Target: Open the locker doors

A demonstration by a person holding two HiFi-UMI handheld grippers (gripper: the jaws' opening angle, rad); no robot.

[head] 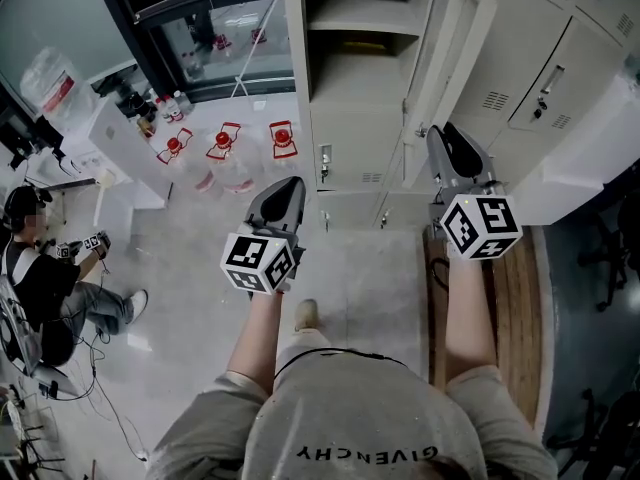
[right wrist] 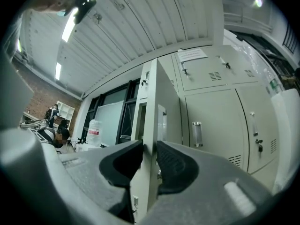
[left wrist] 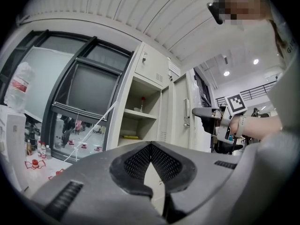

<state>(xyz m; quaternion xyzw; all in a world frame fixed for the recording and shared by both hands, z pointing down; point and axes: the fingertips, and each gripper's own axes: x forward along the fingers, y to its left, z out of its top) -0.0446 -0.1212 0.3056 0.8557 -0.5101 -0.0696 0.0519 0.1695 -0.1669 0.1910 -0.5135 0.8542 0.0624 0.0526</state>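
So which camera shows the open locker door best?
The right gripper view: the door stands edge-on and close up, right between the jaws. The head view shows the door from above, small, with the right gripper at it. The left gripper view shows it far off, beside the open shelves.

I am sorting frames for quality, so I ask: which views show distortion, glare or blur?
Left gripper view: strong fisheye, black corners, left gripper fills the lower half. Right gripper view: same fisheye, lamps glare at upper left, the door edge in the right gripper is fairly sharp. Head view: sharp, even light, lockers slant.
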